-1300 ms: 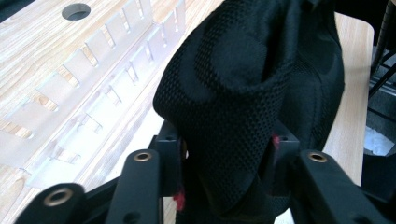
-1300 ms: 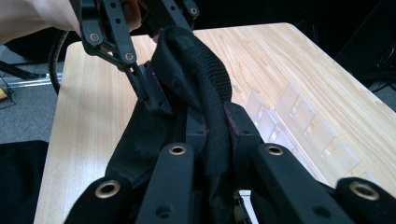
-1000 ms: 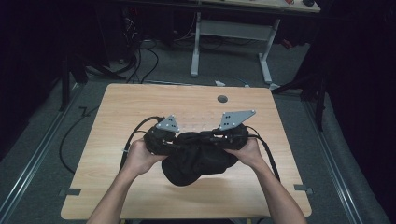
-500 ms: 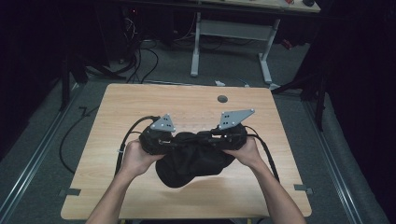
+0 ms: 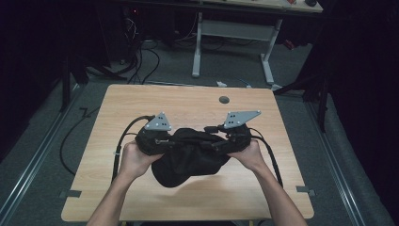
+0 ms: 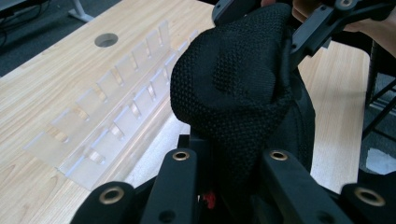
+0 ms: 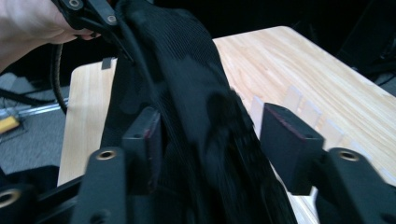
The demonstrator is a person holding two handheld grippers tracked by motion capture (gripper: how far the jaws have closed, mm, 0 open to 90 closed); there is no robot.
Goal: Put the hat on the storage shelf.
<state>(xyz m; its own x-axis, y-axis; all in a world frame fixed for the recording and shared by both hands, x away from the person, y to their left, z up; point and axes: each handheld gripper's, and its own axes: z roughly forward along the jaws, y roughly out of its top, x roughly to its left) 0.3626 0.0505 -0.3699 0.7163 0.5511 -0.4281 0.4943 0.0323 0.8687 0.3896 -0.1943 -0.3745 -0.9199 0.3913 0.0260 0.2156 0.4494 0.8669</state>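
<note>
High view: my left gripper (image 5: 164, 141) pinches the black knit cloth (image 5: 190, 157) above the desk (image 5: 141, 101); my right gripper (image 5: 219, 139) has just been opening, cloth loose between its jaws.

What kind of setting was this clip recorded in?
Most likely a lab or workshop set up for recording, not a home. A bare wooden table with a cable hole stands on grey carpet, loose cables trail over the floor, and a white-legged workbench stands behind in the dark.
</note>
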